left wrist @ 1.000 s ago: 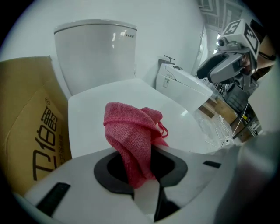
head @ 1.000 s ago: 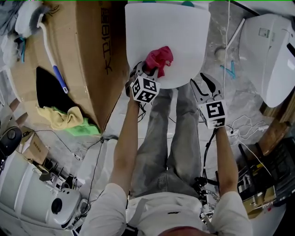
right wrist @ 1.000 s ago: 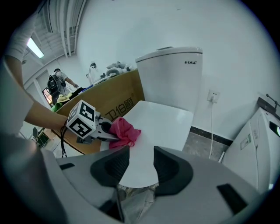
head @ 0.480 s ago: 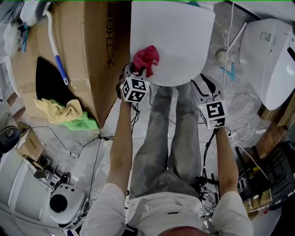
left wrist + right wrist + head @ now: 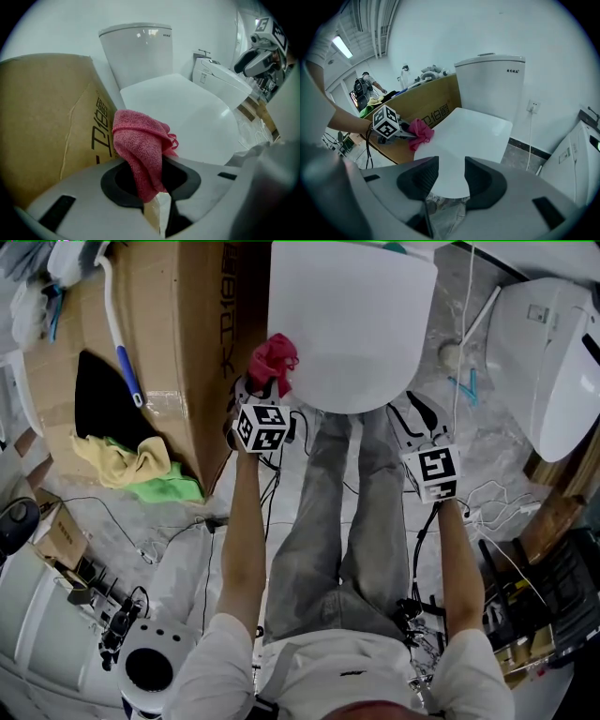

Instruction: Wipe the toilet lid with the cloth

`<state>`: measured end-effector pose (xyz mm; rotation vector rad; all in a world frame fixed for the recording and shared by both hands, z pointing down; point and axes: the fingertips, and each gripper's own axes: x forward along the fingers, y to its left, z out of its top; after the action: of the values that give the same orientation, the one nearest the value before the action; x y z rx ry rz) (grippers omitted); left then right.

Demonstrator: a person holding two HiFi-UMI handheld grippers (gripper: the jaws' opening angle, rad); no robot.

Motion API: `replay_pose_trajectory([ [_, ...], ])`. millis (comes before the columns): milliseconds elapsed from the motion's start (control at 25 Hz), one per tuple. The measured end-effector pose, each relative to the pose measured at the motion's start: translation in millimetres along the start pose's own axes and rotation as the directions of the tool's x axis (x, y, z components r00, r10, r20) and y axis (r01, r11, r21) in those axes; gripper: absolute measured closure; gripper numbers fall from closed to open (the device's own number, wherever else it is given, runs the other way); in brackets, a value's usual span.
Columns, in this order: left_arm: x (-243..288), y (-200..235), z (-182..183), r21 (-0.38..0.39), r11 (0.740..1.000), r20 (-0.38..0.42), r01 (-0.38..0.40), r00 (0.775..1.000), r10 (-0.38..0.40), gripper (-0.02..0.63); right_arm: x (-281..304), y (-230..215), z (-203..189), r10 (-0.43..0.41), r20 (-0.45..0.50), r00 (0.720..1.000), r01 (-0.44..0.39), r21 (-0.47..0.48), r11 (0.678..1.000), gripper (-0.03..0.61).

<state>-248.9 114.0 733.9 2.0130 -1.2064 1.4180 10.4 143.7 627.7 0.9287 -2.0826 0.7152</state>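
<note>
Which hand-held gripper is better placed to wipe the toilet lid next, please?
Left hand-held gripper: shut on the cloth at the toilet lid edge; right hand-held gripper open, empty.

We find the top of the lid [image 5: 361,324] free all across. At its left the box [image 5: 183,343] stands close; the narrow gap there is filled by our left hand-held gripper [image 5: 265,382] and cloth [image 5: 274,357]. Rightward, cables [image 5: 487,491] litter the floor [image 5: 487,423].

A brush [image 5: 127,377] is being borne on a cardboard box [image 5: 192,343], with a yellow cloth [image 5: 112,456] and a green cloth [image 5: 171,489] being left bunched beside its dark opening. Well apart, a second toilet [image 5: 553,352] is being flanked by cables [image 5: 487,495] on the floor [image 5: 492,432].
</note>
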Motion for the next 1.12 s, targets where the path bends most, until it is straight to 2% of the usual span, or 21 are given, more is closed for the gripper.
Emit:
replay_pose_trajectory([
  [160,-4.4,-2.4,-12.0,0.005,1.0,-0.019,-0.029,0.999,0.029,0.505,0.5,4.1,-0.6,0.0,0.003,1.0,0.0,-0.002,1.0,0.393],
  [400,-0.4,-46.4,-15.0,0.08,0.996,-0.027,0.036,0.999,-0.034,0.505,-4.5,6.5,-8.4,0.009,0.004,1.0,-0.009,-0.046,0.999,0.393],
  [560,4.5,-70.6,-10.7,0.091,0.994,-0.038,0.059,0.998,-0.056,0.505,-12.9,0.5,-17.0,0.006,-0.007,1.0,-0.007,-0.038,0.999,0.393],
  [880,10.2,-130.5,15.0,0.193,0.974,-0.044,0.114,0.993,-0.107,0.505,-32.0,-21.4,-41.4,0.005,-0.01,1.0,-0.005,-0.009,1.0,0.393],
  [1120,15.2,-175.5,40.5,0.172,0.977,-0.048,0.126,0.992,-0.12,0.505,-47.9,-45.8,-59.4,0.02,0.001,1.0,-0.02,0.012,1.0,0.393],
])
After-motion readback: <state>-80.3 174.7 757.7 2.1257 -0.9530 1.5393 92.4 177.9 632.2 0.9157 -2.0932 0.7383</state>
